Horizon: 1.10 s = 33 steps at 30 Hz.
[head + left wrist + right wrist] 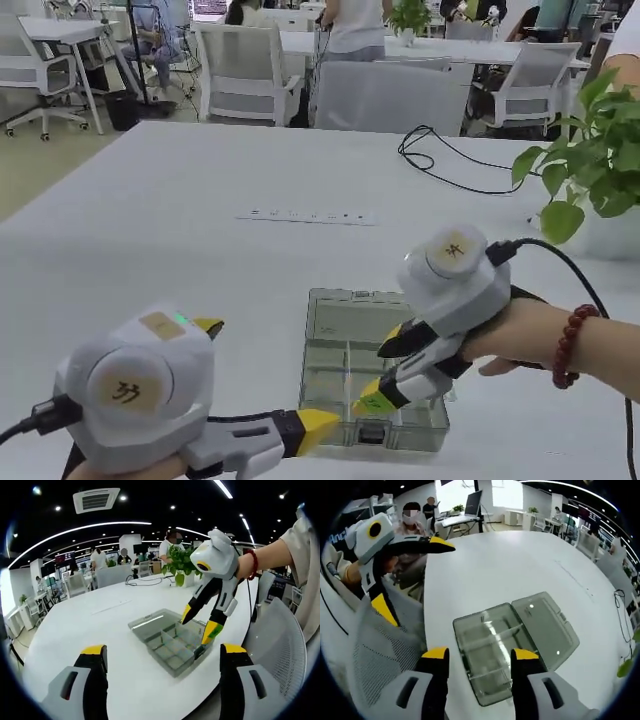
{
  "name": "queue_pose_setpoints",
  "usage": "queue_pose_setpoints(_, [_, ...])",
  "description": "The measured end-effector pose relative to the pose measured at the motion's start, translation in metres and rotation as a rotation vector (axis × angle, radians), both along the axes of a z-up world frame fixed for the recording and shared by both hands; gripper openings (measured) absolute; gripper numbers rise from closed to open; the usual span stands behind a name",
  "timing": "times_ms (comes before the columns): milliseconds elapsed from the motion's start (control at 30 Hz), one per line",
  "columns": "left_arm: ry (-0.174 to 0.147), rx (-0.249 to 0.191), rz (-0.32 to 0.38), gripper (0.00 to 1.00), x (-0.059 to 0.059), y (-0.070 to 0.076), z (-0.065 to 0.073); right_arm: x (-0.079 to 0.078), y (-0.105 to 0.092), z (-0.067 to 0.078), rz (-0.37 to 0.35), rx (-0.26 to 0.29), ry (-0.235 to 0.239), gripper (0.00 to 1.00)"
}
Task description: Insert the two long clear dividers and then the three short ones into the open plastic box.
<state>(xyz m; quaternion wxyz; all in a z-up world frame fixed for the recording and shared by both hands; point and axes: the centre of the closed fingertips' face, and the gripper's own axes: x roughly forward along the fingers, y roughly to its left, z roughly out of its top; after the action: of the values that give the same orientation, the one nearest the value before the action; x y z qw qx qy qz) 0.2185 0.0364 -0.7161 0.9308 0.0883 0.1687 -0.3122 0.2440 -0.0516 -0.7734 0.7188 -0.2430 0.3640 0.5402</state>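
A clear plastic box (pixel 345 385) lies open on the white table, its lid (pixel 355 318) folded flat on the far side. Clear dividers (pixel 350 372) stand inside and split the box (pixel 170 639) into several compartments. My right gripper (pixel 377 378) hovers just over the box's near right part, open, with nothing between its jaws; the box (pixel 492 652) lies below its tips (pixel 480 655). My left gripper (pixel 265 375) is open at the box's left side, a little back from it. The left gripper (pixel 162 652) faces the box and the right gripper (pixel 200 622).
A potted plant (pixel 590 160) stands at the table's right edge, with a black cable (pixel 450 155) looped beside it. A thin white strip (pixel 310 215) lies mid-table. Grey chairs (pixel 385 95) and people are beyond the far edge. A mesh chair back (pixel 380 655) is near the table's front.
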Motion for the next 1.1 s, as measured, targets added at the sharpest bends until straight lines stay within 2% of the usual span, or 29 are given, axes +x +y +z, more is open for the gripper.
queue_pose_setpoints(100, [-0.001,0.005,-0.001,0.95,0.0,0.001,0.0,-0.002,-0.01,0.0,0.031,-0.005,-0.011,0.52])
queue_pose_setpoints(600, [0.003,0.009,0.0,0.94,0.001,0.001,-0.001,0.005,-0.072,-0.011,0.027,-0.05,-0.055,0.53])
queue_pose_setpoints(767, [-0.002,0.01,-0.003,0.93,0.001,-0.002,0.0,0.01,-0.094,-0.021,0.044,-0.085,-0.069,0.53])
queue_pose_setpoints(933, [-0.001,0.011,0.002,0.91,0.001,-0.002,0.0,0.012,-0.109,-0.034,0.078,-0.108,-0.062,0.51])
queue_pose_setpoints(1100, [0.004,0.018,0.013,0.91,0.001,-0.001,-0.001,0.013,-0.117,-0.045,0.114,-0.121,-0.058,0.5])
